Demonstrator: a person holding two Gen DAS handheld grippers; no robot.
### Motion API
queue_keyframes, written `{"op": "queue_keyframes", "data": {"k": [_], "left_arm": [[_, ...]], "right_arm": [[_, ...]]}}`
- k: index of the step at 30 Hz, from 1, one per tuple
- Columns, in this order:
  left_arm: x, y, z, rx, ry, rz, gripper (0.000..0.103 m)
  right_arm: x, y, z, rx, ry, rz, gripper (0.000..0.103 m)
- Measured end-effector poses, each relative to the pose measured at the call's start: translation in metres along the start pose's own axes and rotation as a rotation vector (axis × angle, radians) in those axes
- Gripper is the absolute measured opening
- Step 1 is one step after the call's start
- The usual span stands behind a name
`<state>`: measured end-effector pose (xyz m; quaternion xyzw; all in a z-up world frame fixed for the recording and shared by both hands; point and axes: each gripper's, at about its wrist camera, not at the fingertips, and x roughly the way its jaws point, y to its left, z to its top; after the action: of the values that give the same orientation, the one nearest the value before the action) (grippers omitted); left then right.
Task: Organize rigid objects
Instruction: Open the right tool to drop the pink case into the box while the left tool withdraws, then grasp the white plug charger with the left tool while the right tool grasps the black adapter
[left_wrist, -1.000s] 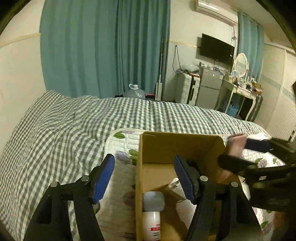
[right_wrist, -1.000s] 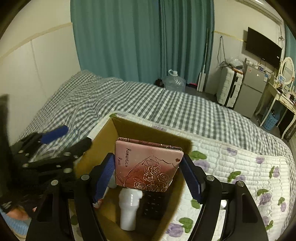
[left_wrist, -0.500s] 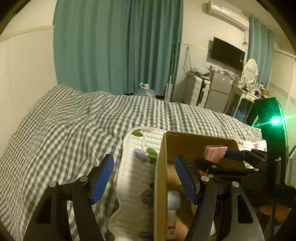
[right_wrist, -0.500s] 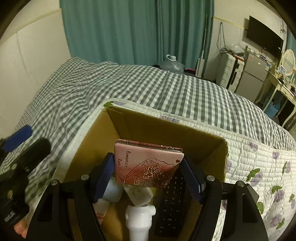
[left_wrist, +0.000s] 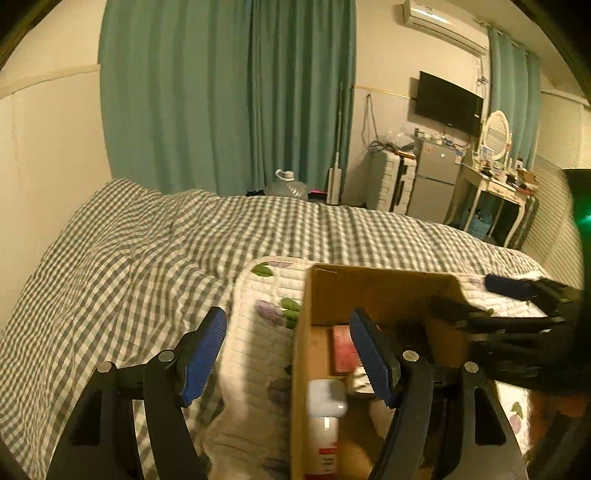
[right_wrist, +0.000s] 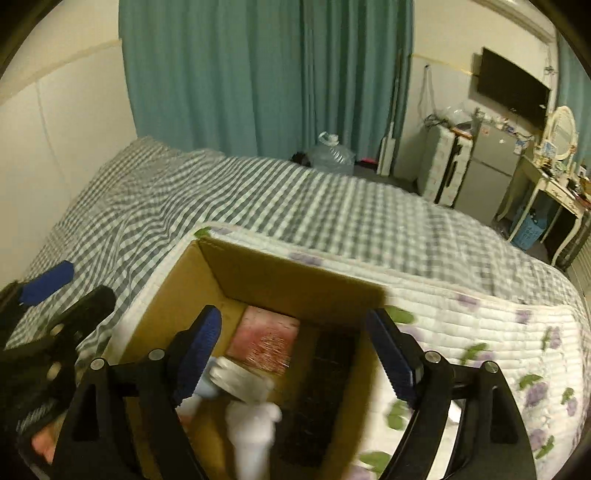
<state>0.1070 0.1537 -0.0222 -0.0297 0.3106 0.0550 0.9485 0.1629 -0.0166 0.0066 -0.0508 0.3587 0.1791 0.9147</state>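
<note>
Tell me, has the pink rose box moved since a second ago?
Yes. The pink box has left the right claw, now open, and dropped down to the floor of the cardboard box, near its far wall.

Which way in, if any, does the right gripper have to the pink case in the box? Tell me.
Probably yes, from above. The right gripper is open over the cardboard box, whose top is open, and the pink case lies face-up inside, uncovered. A white bottle crowds its near edge.

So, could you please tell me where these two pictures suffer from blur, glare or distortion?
Left wrist view: dim warm light, a green flare at the right edge, the white bottle in the cardboard box smeared. Right wrist view: motion blur softens the pink box and checked blanket. Both views: fisheye bending, dark rounded corners.
</note>
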Motion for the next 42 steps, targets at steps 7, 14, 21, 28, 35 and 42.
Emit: {"op": "queue_keyframes", "data": {"k": [7,14,21,28,35,42], "left_arm": [[-0.029,-0.055,0.005,0.083,-0.045,-0.038,0.073],[-0.040,-0.132,0.003,0.142,-0.016,-0.094,0.074],[-0.022,-0.211,-0.008,0.191,0.049,-0.120,0.074],[0.030,-0.283,-0.056,0.270,0.195,-0.152,0.074],[0.088,-0.308,-0.103,0.363,0.275,-0.097,0.074],[0.120,-0.300,-0.102,0.320,0.256,-0.106,0.074]], "right_arm": [[-0.072,-0.071,-0.021,0.000,-0.064,-0.101,0.103],[-0.090,-0.130,-0.041,-0.013,-0.041,-0.165,0.103],[-0.078,-0.198,-0.071,-0.007,-0.026,-0.206,0.103],[-0.053,-0.252,-0.094,0.061,0.014,-0.139,0.103],[-0.019,-0.266,-0.109,0.055,0.105,-0.070,0.103],[0.003,-0.256,-0.115,0.018,0.156,-0.024,0.103]]}}
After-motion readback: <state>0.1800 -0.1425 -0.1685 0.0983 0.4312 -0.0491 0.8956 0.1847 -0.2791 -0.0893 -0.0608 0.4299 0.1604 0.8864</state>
